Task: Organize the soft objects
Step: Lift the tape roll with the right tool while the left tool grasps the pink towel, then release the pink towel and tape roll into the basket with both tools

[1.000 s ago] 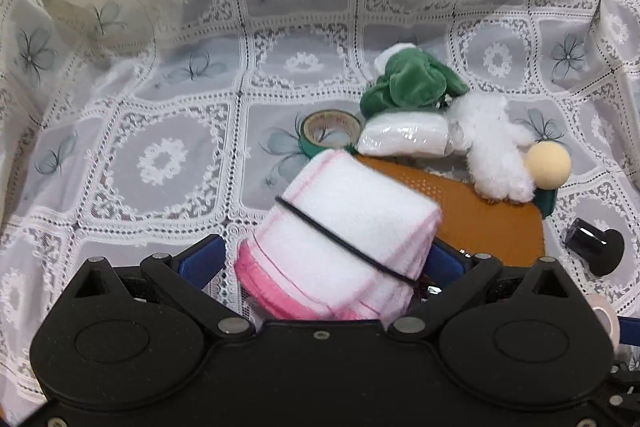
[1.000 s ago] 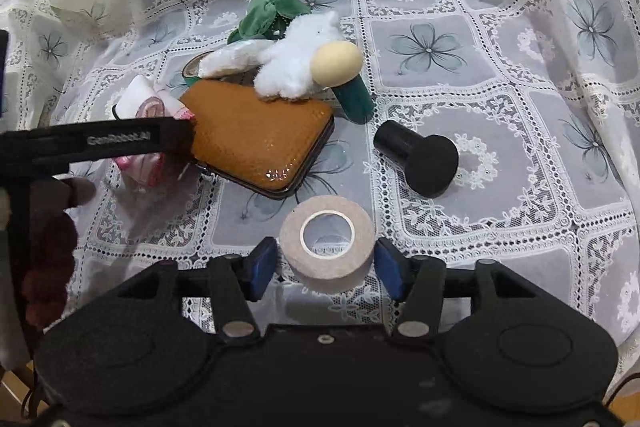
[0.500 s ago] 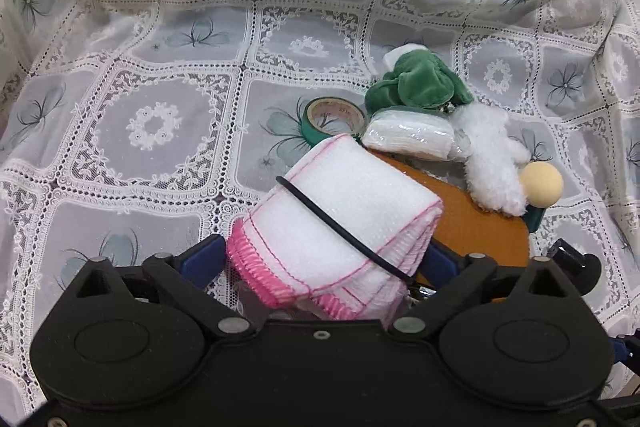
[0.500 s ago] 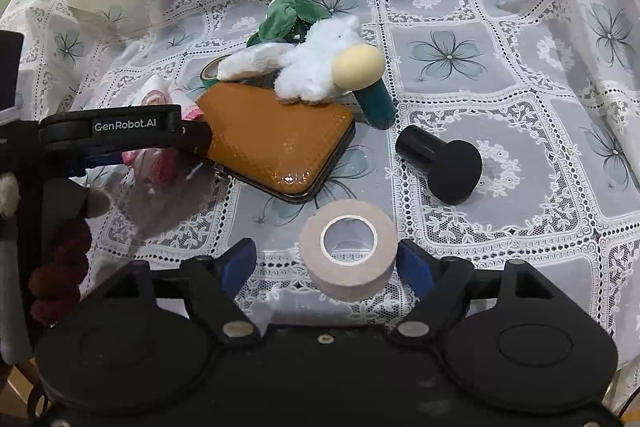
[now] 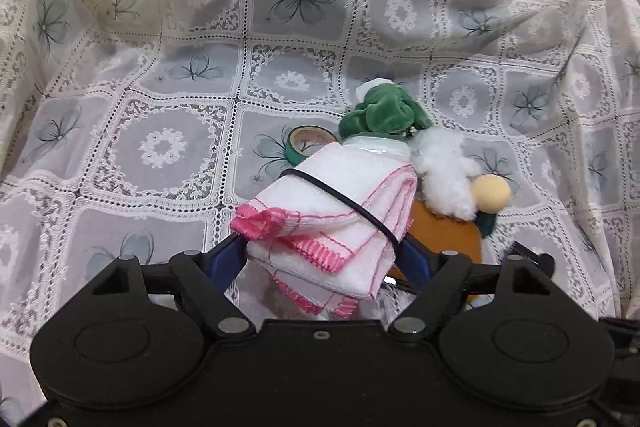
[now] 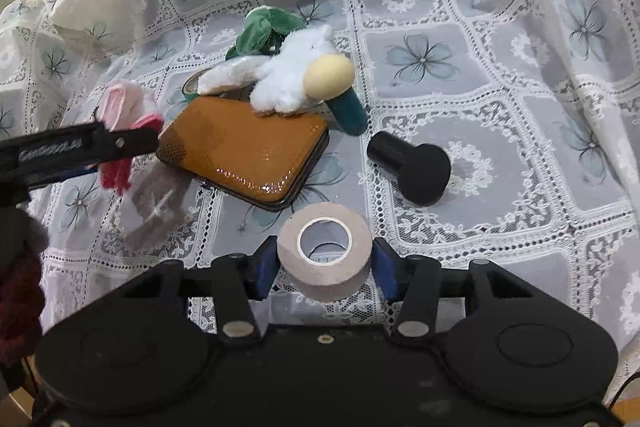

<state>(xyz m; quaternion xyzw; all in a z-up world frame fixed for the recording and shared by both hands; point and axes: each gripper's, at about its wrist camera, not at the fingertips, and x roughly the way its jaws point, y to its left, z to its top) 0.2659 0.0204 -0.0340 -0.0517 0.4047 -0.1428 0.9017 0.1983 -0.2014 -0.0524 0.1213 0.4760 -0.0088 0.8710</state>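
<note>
The left gripper is clamped on a folded white terry towel with pink stitched edging, bound by a thin black elastic band and held above the lace tablecloth with grey flower squares. The right gripper has its blue-padded fingers apart on either side of a beige tape roll; contact is unclear. Beyond lie a glossy tan rectangular case, a fluffy white plush, a crumpled green velvet cloth and a matte black knob.
</note>
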